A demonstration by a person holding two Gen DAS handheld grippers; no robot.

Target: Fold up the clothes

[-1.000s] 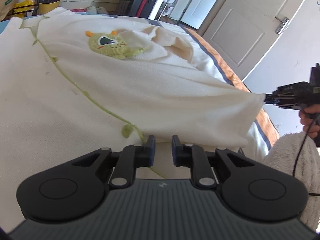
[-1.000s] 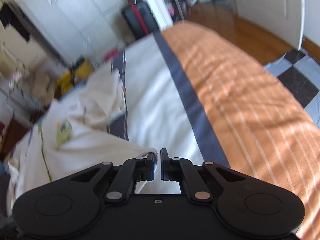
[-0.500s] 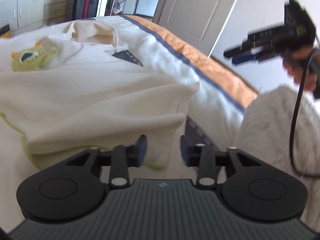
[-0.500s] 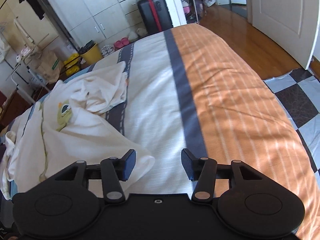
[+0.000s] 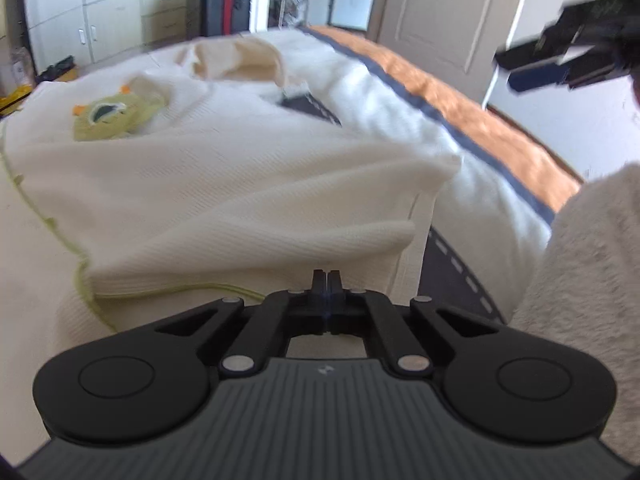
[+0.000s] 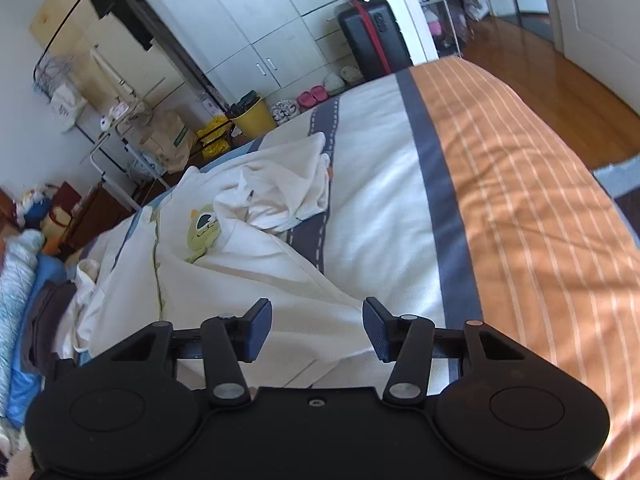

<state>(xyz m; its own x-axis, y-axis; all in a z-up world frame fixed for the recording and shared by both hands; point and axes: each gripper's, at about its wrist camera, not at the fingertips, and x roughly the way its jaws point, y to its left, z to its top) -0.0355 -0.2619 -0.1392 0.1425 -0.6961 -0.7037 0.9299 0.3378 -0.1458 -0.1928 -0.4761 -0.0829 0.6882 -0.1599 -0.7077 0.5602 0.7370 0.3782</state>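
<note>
Item: cream knit garment (image 5: 224, 184) with a green monster patch (image 5: 116, 114), lying on a bed (image 6: 384, 208), spread ahead of both grippers
Left gripper (image 5: 326, 280): fingers pressed together, nothing visibly between them; the garment's near hem lies just beyond the tips, apparently not pinched
Right gripper (image 6: 316, 326): fingers wide apart, holding nothing, raised over the garment's near corner; in the left view it hangs high and to the right
Lie of garment: near edge doubled onto itself, rumpled further off; long axis runs away from the grippers toward the wardrobes (image 6: 256, 28); a green trim line (image 6: 157, 268) follows it
Reading: this slack, unheld lie fits a fold just let down or a regrip to come; which, undecided
Beside: fluffy sleeve (image 5: 592, 280), to the left gripper's right
</note>
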